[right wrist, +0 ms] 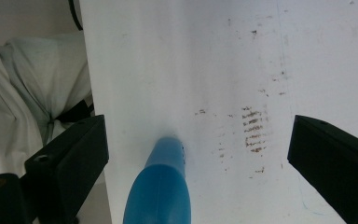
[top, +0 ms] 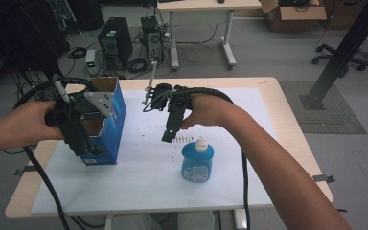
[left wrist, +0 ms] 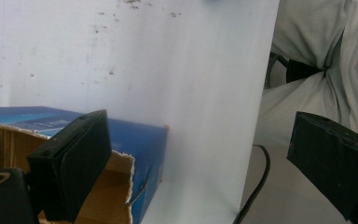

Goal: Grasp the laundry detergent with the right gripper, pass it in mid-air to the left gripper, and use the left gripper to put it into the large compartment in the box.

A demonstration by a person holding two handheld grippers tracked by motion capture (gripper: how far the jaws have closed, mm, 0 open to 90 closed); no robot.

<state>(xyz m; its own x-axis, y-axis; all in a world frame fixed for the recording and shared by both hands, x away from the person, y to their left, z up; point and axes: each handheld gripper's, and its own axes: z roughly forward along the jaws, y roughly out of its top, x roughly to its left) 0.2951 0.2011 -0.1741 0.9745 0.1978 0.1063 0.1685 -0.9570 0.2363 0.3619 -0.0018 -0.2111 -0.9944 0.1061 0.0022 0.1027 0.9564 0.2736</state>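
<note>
Table with a white sheet over most of it, scuff marks on the sheet near the middle. Blue carton stands upright on the left part of the sheet, top torn open, brown inside showing. My left gripper is at that carton, over its open top and near-side wall; in the left gripper view the carton's torn rim sits beside my left jaw, jaws spread wide, nothing pinched between them. Blue bottle with a white cap stands upright on the sheet, right of centre, well apart from the carton. My right gripper hangs just above and left of the bottle, pointing down, not touching it. In the right gripper view the bottle sits between my two jaws, both standing wide apart, clear gap on each side.
</note>
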